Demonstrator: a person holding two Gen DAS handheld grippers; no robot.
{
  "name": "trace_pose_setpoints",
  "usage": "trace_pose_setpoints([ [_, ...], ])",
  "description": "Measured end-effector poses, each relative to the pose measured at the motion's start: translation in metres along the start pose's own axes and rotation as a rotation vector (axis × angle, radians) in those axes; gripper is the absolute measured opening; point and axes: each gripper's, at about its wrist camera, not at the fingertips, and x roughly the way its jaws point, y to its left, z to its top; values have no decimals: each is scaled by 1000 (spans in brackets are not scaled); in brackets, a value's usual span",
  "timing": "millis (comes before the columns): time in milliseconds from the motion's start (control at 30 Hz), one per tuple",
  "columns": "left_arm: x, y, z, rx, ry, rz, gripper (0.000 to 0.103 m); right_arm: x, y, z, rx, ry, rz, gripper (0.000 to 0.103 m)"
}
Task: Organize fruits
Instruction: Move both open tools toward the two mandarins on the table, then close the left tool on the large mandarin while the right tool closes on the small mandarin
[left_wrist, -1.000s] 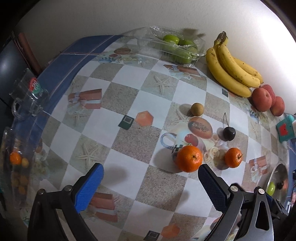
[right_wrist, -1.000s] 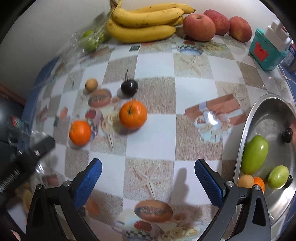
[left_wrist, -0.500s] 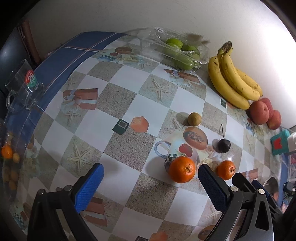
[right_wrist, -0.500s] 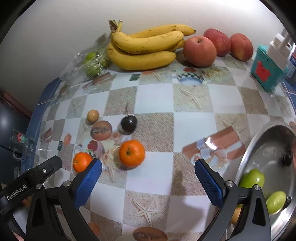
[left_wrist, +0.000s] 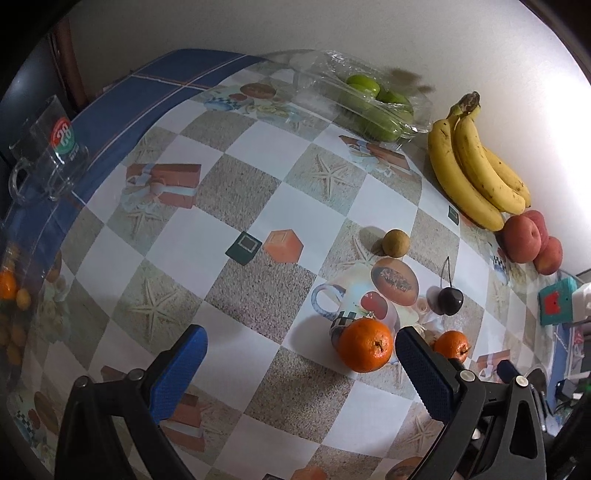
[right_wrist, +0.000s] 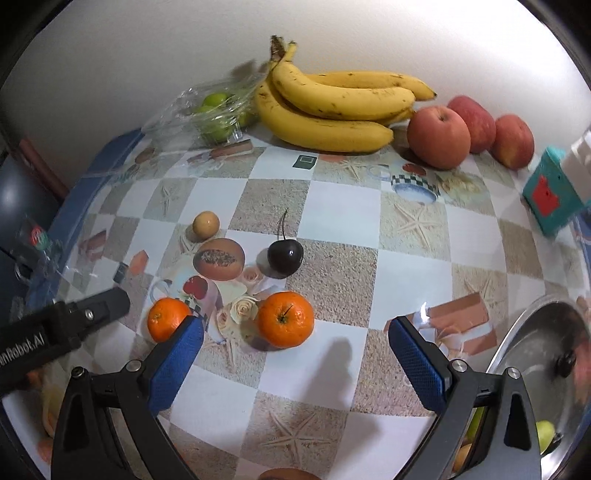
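I see two oranges on the table (right_wrist: 369, 229), well in from its edges. The larger orange (right_wrist: 285, 319) sits stem-up toward the middle; the smaller orange (right_wrist: 168, 319) lies near it, toward the left edge. A dark cherry (right_wrist: 285, 256) with an upright stem rests just behind the larger orange. A small tan round fruit (right_wrist: 206, 223) lies farther back and left. Along the far edge against the wall lie a bunch of bananas (right_wrist: 332, 107), spotted yellow, and three red apples (right_wrist: 469, 133) to their right. Green fruits in a clear plastic pack (right_wrist: 218, 110) sit at the far left corner. The metal bowl (right_wrist: 532, 332) at the right edge holds green fruits (right_wrist: 546, 435).
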Motion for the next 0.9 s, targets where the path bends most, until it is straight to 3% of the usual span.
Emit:
trace_pose_setpoints([
  [300, 14, -9, -5, -11, 45, -64, 101, 10, 3, -4, -31, 5, -3, 100],
  [433, 20, -18, -8, 6, 66, -83, 94, 13, 5, -4, -46, 0, -25, 99],
  [500, 24, -22, -9, 13, 75, -83, 92, 13, 6, -4, -56, -2, -30, 90],
  [667, 31, -30, -12, 33, 88, -91, 76, 15, 6, -3, -60, -10, -32, 73],
  [767, 32, -34, -14, 43, 92, -102, 62, 16, 6, -2, -62, -12, -30, 60],
  [833, 33, -38, -15, 51, 94, -108, 51, 16, 6, -2, -63, -11, -26, 58],
  [900, 33, -40, -14, 58, 99, -116, 47, 16, 8, -2, -68, -10, -20, 57],
])
